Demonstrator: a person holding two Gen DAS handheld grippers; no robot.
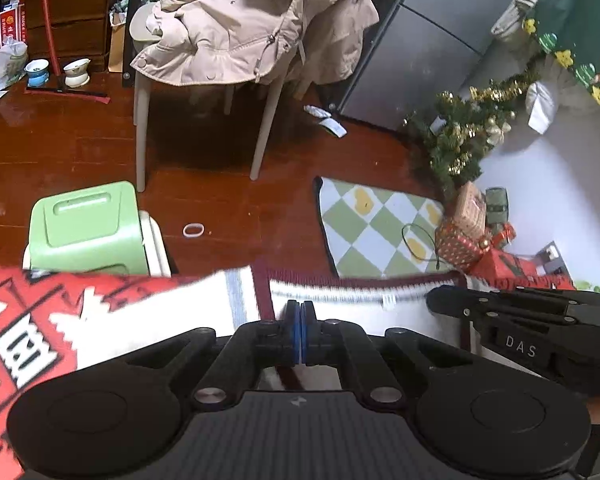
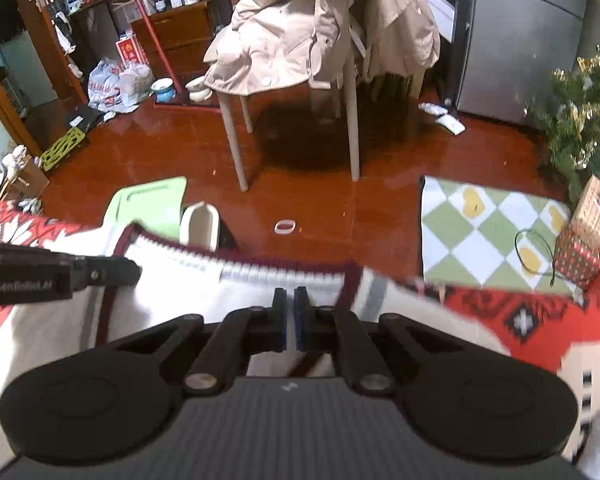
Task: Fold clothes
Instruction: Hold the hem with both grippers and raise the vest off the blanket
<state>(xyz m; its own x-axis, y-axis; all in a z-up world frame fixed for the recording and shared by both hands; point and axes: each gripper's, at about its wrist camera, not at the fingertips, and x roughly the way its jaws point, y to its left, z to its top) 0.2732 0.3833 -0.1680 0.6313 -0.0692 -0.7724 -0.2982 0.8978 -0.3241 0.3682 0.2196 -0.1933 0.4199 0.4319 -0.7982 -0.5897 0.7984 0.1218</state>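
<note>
A red and white knitted sweater [image 1: 140, 312] with a maroon trim is held up above the floor, its edge stretched between both grippers. In the left wrist view my left gripper [image 1: 300, 309] is shut, its blue pads pinching the white fabric by the maroon band. The right gripper [image 1: 440, 300] comes in from the right onto the same edge. In the right wrist view my right gripper [image 2: 290, 298] is shut on the sweater [image 2: 204, 284] just below the ribbed trim. The left gripper [image 2: 130, 272] reaches in from the left there.
Ahead stands a chair [image 1: 142, 120] draped with a beige coat [image 1: 236, 28]. On the wooden floor are a green stool [image 1: 84, 224], a hair tie [image 1: 193, 230], a checkered mat [image 1: 372, 228], a small Christmas tree [image 1: 460, 140] and gift boxes [image 1: 460, 244]. A grey fridge [image 1: 420, 48] stands behind.
</note>
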